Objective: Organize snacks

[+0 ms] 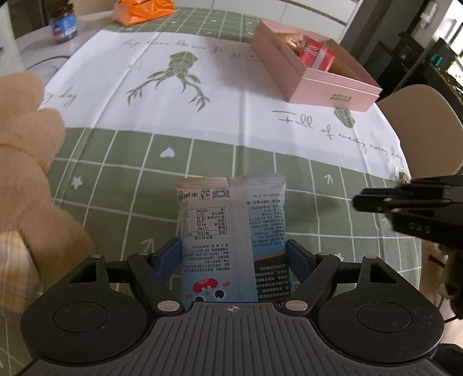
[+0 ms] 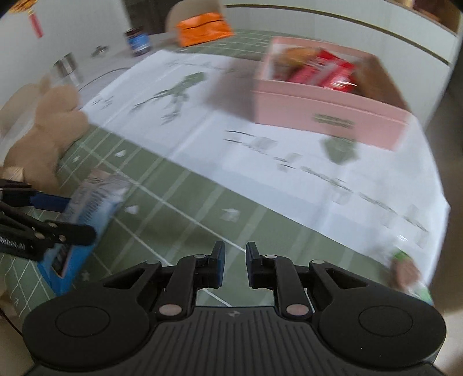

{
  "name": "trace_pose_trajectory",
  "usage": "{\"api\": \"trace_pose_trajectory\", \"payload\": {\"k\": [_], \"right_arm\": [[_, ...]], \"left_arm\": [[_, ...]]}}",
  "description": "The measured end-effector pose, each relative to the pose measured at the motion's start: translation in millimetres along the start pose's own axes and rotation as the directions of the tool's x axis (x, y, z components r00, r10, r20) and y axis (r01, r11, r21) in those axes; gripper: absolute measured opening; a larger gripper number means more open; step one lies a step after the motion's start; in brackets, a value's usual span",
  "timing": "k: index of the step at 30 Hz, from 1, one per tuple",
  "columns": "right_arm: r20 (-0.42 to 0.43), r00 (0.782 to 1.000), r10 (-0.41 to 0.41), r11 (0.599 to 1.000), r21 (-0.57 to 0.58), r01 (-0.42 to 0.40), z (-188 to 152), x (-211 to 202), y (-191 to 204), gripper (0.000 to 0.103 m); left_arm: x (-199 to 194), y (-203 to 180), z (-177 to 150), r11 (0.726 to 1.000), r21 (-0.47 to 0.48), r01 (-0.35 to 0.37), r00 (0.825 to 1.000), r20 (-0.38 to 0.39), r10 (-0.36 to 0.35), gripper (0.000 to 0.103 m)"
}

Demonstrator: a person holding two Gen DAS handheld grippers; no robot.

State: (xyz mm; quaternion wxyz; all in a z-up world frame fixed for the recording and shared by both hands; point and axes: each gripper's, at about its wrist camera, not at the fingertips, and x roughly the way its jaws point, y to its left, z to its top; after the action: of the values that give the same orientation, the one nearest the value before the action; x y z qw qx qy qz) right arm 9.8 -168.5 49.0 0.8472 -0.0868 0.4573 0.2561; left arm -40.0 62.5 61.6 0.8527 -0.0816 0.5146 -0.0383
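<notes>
One blue snack packet (image 1: 231, 231) sits clamped in the left tongs (image 1: 234, 254); the right tongs (image 2: 235, 260) are closed, empty

One pink box (image 1: 332, 89), one jar (image 1: 63, 22).

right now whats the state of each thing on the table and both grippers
left gripper: shut on the blue snack packet
blue snack packet: sealed, held off the table
right gripper: shut, nothing held
pink box: open, snacks inside
red packet: lying in the pink box
jar: upright, lid on
</notes>
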Motion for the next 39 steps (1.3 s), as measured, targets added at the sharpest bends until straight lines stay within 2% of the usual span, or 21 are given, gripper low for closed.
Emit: {"api": "trace_pose_trajectory", "payload": {"k": [3, 4, 6, 7, 8, 10, 12, 15, 18, 21, 23, 25, 26, 28, 34, 39], "right_arm": [[-0.015, 1.0, 0.012, 0.999, -0.033, -0.012, 7, 8, 12, 0.016], [-0.013, 1.0, 0.008, 0.999, -0.043, -0.009, 7, 5, 11, 0.021], [-0.001, 1.0, -0.017, 0.998, -0.052, 0.017, 7, -4, 0, 0.042], [0.009, 0.999, -0.041, 0.998, -0.049, 0.041, 6, -10, -10, 0.064], [0.028, 0.996, -0.084, 0.995, -0.045, 0.085, 4, -17, -24, 0.077], [0.039, 0.986, -0.159, 0.986, -0.045, 0.161, -3, -26, -50, 0.079], [0.01, 0.973, -0.23, 0.973, -0.026, 0.23, -12, -31, -79, 0.079], [-0.032, 0.964, -0.262, 0.964, 0.028, 0.263, -28, -30, -113, 0.079], [-0.073, 0.965, -0.252, 0.96, 0.106, 0.259, -41, -21, -137, 0.079], [-0.076, 0.975, -0.211, 0.96, 0.171, 0.221, -48, -17, -140, 0.075], [-0.073, 0.982, -0.173, 0.968, 0.173, 0.183, -47, -20, -135, 0.048], [-0.079, 0.976, -0.203, 0.968, 0.135, 0.212, -43, -22, -126, 0.033], [-0.076, 0.979, -0.188, 0.971, 0.134, 0.197, -43, -24, -125, 0.017], [-0.054, 0.989, -0.136, 0.976, 0.165, 0.144, -37, -33, -127, 0.007], [0.095, 0.991, -0.092, 0.974, 0.214, 0.07, -12, -74, -139, 0.006], [0.158, 0.983, -0.098, 0.976, 0.211, 0.063, 3, -93, -158, 0.006]], "left_arm": [[-5, 6, -4, 1.0, -0.021, 0.002, 1.0, 0.011, -0.002, 0.083], [-7, 8, -5, 1.0, -0.025, 0.002, 1.0, 0.018, -0.001, 0.083], [-12, 12, -7, 0.999, -0.036, 0.005, 0.999, 0.037, -0.004, 0.083], [-14, 15, -8, 0.999, -0.044, 0.006, 0.999, 0.043, -0.004, 0.083], [-15, 17, -8, 0.999, -0.05, 0.007, 0.999, 0.048, -0.004, 0.083], [-17, 20, -8, 0.998, -0.061, 0.009, 0.998, 0.058, -0.006, 0.083], [-18, 22, -5, 0.998, -0.067, 0.015, 0.998, 0.067, -0.01, 0.083], [-25, 24, 3, 0.997, -0.07, 0.023, 0.996, 0.086, -0.017, 0.083], [-43, 23, 21, 0.997, -0.057, 0.056, 0.991, 0.122, -0.049, 0.083], [-66, 17, 43, 0.998, -0.021, 0.056, 0.984, 0.173, -0.051, 0.083], [-79, 11, 56, 0.999, 0.005, 0.054, 0.978, 0.204, -0.054, 0.083], [-89, 3, 70, 0.997, 0.028, 0.071, 0.97, 0.229, -0.076, 0.083], [-93, -1, 76, 0.996, 0.036, 0.08, 0.967, 0.238, -0.086, 0.083], [-100, -13, 90, 0.994, 0.064, 0.088, 0.961, 0.259, -0.102, 0.083], [-116, -54, 130, 0.978, 0.17, 0.121, 0.937, 0.305, -0.169, 0.083], [-116, -91, 175, 0.968, 0.209, 0.137, 0.908, 0.364, -0.207, 0.083]]}}
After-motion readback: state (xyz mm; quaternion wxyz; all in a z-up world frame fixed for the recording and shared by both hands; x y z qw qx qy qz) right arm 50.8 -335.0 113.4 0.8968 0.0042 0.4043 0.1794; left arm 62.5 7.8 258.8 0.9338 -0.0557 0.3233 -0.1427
